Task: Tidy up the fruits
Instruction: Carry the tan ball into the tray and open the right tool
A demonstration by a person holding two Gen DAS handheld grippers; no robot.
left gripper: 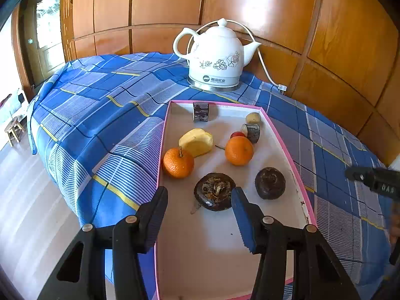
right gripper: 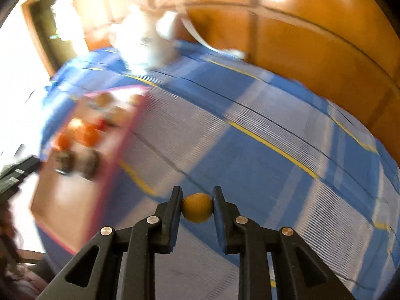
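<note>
The right claw [right gripper: 197, 207] is clamped on a small round yellow-brown fruit [right gripper: 197, 208], pinched at its sides and carried clear above the checked cloth of the desk [right gripper: 275, 150], probably so it can travel to the pink-rimmed tray [left gripper: 163, 135] near the desk's left edge. The fruit is nearly a ball, with no long axis to speak of. The left claw [left gripper: 200, 215] hangs apart and empty over the tray's near end, flanking a dark round fruit [left gripper: 214, 191] without touching it.

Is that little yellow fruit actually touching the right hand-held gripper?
Touching. The right wrist view shows the small yellow fruit pinched between both fingers of the right hand-held gripper, no gap.
</note>
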